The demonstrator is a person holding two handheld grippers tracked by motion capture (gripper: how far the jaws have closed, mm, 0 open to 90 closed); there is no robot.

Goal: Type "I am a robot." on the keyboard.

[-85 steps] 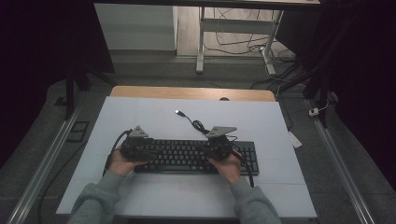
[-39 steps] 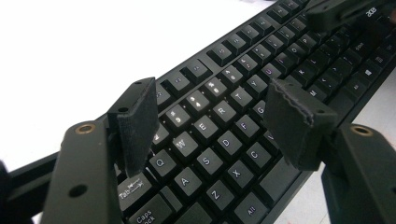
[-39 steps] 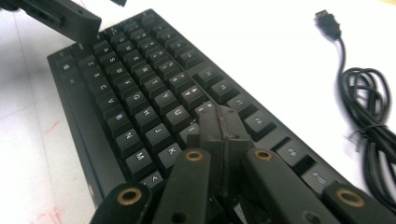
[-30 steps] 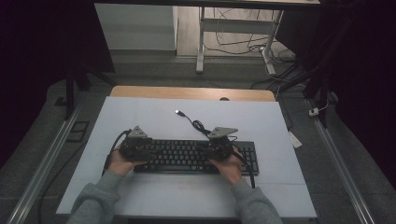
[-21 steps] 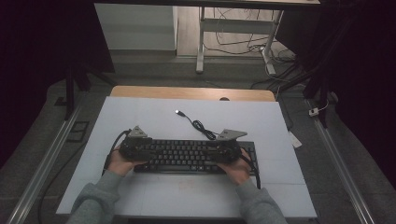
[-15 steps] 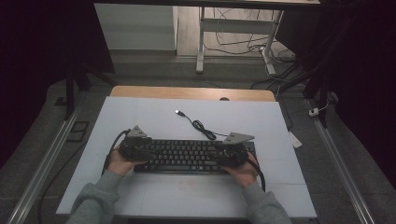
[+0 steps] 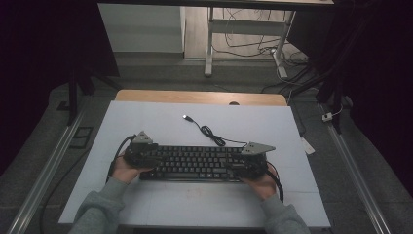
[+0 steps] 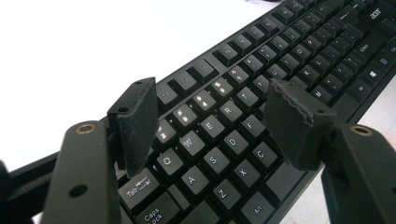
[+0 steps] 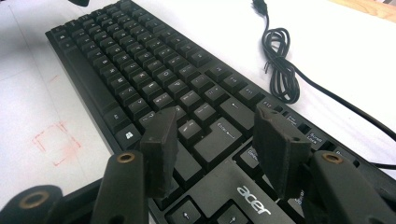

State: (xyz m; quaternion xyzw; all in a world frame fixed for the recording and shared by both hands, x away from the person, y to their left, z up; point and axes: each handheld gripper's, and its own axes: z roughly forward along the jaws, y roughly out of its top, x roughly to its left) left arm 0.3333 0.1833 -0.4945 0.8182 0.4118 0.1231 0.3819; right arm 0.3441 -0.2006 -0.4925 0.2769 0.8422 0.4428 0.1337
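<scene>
a white table top (image 7: 146, 122) with a strip of bare wood (image 7: 195, 96) along its far edge, on a grey carpeted floor (image 7: 58, 126). metal rails (image 7: 39, 180) run along the floor at either side. beyond stand a pale cabinet (image 7: 141, 27) and a white desk frame (image 7: 243, 29) over loose floor cables (image 7: 253, 46). dark curtains (image 7: 44, 44) flank the dim room.
</scene>
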